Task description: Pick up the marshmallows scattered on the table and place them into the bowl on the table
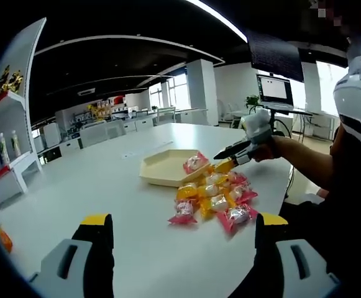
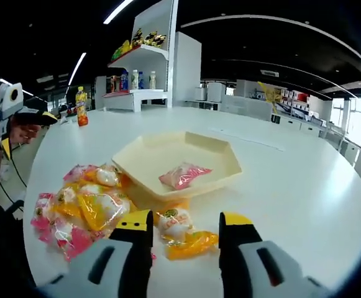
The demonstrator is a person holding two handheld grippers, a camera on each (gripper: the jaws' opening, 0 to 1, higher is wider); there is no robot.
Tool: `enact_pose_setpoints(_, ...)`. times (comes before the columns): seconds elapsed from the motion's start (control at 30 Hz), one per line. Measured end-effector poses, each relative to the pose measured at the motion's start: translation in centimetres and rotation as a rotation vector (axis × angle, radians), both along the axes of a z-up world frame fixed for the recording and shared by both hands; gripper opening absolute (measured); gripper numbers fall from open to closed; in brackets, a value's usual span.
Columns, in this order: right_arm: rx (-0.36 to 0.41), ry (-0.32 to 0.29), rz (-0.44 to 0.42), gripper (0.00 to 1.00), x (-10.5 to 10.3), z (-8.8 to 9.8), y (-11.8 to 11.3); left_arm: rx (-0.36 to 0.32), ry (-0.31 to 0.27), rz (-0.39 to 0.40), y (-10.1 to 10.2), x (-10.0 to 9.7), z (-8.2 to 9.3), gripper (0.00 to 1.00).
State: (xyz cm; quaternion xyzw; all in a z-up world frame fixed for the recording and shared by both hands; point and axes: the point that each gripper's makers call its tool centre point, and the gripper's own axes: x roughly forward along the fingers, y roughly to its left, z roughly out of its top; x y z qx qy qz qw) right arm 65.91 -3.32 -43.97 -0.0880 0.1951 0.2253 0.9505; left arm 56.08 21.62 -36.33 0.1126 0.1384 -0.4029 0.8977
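From the left gripper view we look across the white table [image 1: 137, 205] from some way back, at the bowl [image 1: 164, 166] and the marshmallows [image 1: 214, 195]. The right gripper view sits low and close — facing the same bowl [image 2: 177, 162] and pile [image 2: 84, 208], probably from the opposite side.

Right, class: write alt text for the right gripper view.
The open tool straddles an orange-wrapped marshmallow before a cream bowl holding one pink packet. More packets lie piled to its left on the white table.
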Motion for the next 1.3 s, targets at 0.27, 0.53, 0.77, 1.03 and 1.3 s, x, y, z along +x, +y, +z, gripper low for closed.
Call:
enact_pose_setpoints(0.27, 0.002, -0.001, 0.002, 0.31, 0.21, -0.15, -0.16, -0.003, 0.000, 0.007, 0.11, 0.34, 0.01, 0.94)
enact_pose_setpoints(0.53, -0.019, -0.010, 0.021, 0.28, 0.33, -0.18, -0.02, 0.000, 0.004, 0.018, 0.53, 0.57, -0.14, 0.93)
enact_pose_setpoints(0.77, -0.030, -0.023, 0.030, 0.24, 0.29, -0.24, 0.25, -0.002, 0.003, 0.005, 0.26, 0.31, 0.00, 0.93)
enact_pose_setpoints(1.03, -0.015, -0.016, 0.022, 0.18, 0.27, -0.23, 0.23, -0.001, -0.005, 0.012, 0.36, 0.36, 0.27, 0.93)
enact_pose_setpoints(1.3, -0.011, -0.014, 0.009, 0.16, 0.15, -0.09, -0.24, 0.001, -0.016, 0.010, 0.29, 0.29, 0.82, 0.93)
